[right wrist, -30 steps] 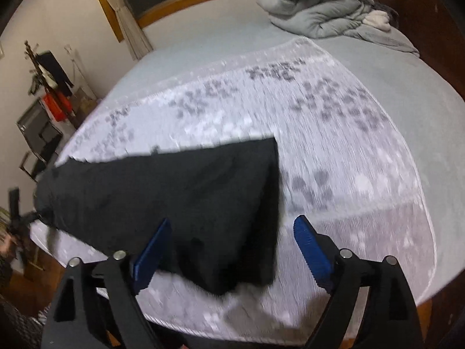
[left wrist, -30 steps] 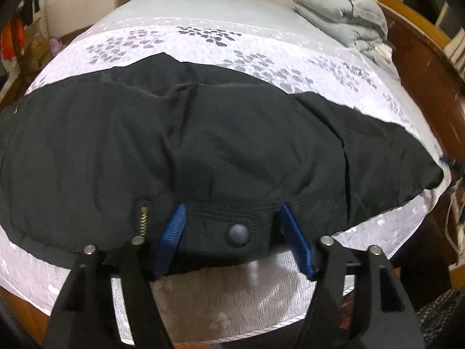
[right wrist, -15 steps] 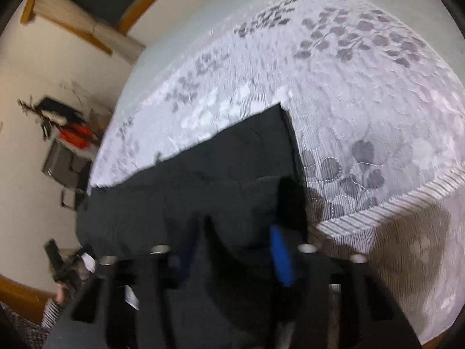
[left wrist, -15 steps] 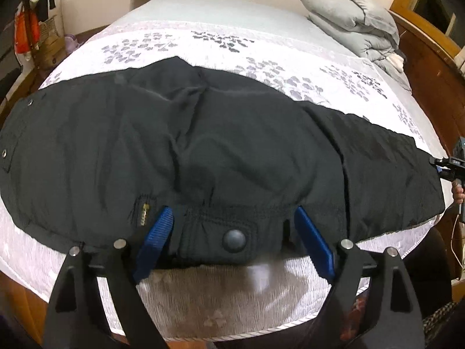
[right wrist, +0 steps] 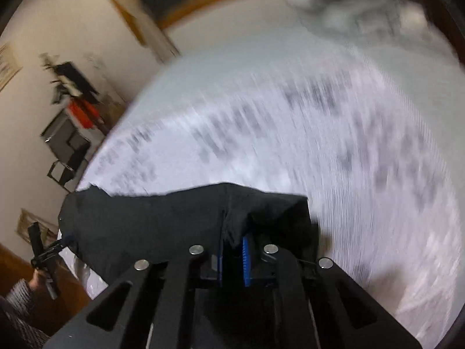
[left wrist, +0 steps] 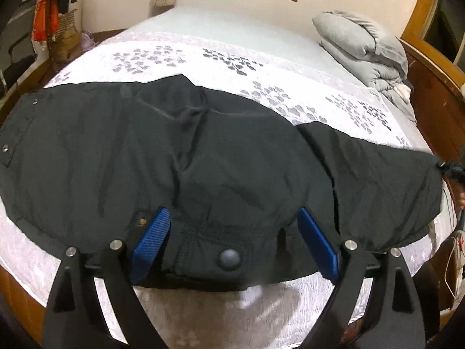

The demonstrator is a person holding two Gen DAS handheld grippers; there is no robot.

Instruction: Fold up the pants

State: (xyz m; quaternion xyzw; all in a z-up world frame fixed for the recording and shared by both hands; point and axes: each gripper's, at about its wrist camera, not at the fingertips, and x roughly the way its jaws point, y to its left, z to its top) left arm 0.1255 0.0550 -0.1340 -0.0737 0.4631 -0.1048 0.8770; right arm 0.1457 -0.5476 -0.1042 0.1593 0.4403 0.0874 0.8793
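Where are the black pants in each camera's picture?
Left wrist view: the black pants spread across the middle, their waistband between the open left gripper fingers.
Right wrist view: the pants sit low and left of middle, one end pinched in the right gripper.
Shared landmark: the folded grey quilt at the bed's far end.

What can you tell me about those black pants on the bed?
The black pants are thin, slightly wrinkled fabric, spread flat across the white patterned bedspread. Their waistband with a round black snap button lies between the open blue pads of the left gripper. At the leg end, the right gripper is shut on bunched fabric, lifting it.
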